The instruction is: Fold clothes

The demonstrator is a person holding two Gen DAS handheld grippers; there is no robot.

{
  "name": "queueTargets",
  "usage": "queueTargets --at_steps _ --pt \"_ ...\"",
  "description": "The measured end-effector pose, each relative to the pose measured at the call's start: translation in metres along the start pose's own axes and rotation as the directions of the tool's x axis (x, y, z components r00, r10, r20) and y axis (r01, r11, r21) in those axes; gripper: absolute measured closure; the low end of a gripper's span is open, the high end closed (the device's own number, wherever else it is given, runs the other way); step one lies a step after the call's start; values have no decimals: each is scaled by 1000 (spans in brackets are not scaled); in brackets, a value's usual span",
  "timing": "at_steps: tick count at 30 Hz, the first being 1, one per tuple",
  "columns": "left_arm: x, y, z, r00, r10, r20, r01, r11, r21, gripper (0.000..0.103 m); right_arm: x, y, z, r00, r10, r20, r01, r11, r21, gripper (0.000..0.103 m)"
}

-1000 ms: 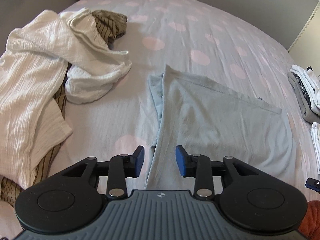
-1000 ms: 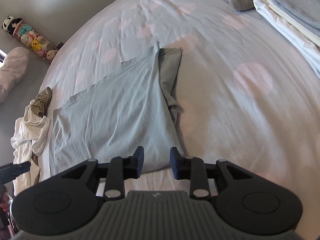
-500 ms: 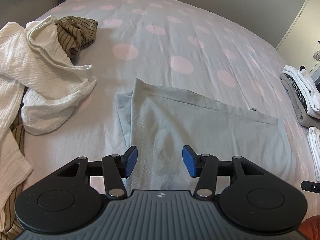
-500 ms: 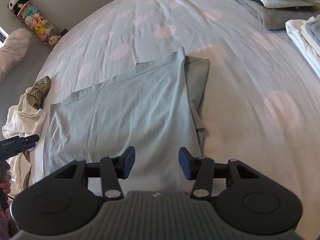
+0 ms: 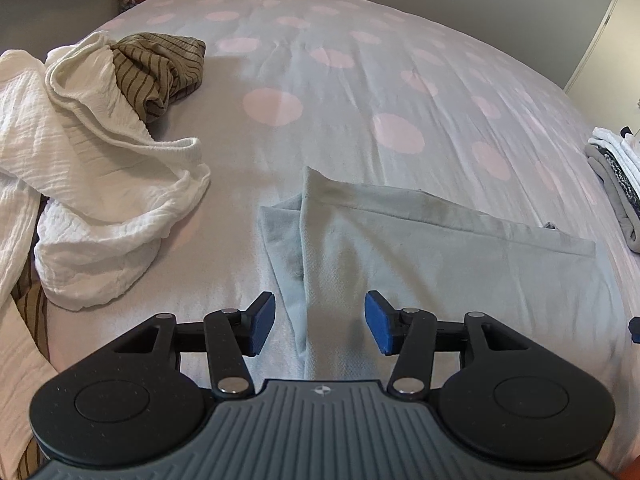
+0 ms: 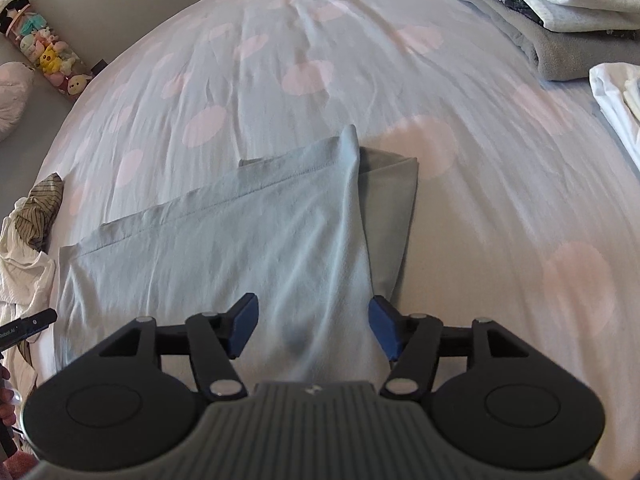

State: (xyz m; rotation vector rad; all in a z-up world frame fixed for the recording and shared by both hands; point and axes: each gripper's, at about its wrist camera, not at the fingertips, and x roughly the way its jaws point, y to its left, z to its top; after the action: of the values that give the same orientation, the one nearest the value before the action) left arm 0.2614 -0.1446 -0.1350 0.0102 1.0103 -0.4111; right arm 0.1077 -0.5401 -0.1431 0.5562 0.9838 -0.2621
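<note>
A pale blue-grey garment (image 5: 440, 260) lies flat on the bed, partly folded, with a narrow flap folded under along each side. My left gripper (image 5: 320, 326) is open over the garment's left fold line near its front edge. In the right wrist view the same garment (image 6: 224, 248) spreads to the left, and my right gripper (image 6: 312, 328) hangs open above its right fold, with nothing between the blue pads (image 6: 386, 332).
A heap of white and brown-striped clothes (image 5: 100, 152) lies at the left of the dotted bedsheet (image 5: 360, 80). Folded stacks (image 6: 560, 12) sit at the right edge. Soft toys (image 6: 44, 52) line the far wall. The left gripper's tip (image 6: 24, 326) shows at the right view's left edge.
Both grippers have opened wider and shifted inward over the garment's near edge. The garment itself lies as before.
</note>
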Motion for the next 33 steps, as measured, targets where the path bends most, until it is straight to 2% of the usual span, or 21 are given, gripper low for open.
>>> queueTargets --at_steps 14,19,23,24,27,28,30,33 --pt "19 10 4 999 21 -25 -21 1000 -7 55 35 -15 50 999 -39 31 39 999 1 36" --pt "25 13 5 999 18 -33 -19 1000 -18 55 52 -40 58 998 -56 20 55 996 66 36" --pt "30 15 6 999 14 -38 -15 999 -31 55 64 -53 56 999 -37 15 35 993 113 37" --pt "32 15 6 999 13 -40 -15 999 -35 55 65 -53 55 999 -40 21 37 993 110 39" --pt "35 15 7 999 11 -44 -13 999 -42 55 64 -48 53 998 -62 27 61 996 63 59" --pt "36 14 7 999 11 -43 -13 999 -43 55 63 -47 53 998 -52 26 50 997 58 72" --pt "36 13 7 999 9 -42 -11 999 -42 55 60 -45 53 1000 -20 20 19 998 64 89" --pt "36 13 6 999 4 -42 -6 999 -43 55 53 -35 55 999 -40 25 39 998 39 90"
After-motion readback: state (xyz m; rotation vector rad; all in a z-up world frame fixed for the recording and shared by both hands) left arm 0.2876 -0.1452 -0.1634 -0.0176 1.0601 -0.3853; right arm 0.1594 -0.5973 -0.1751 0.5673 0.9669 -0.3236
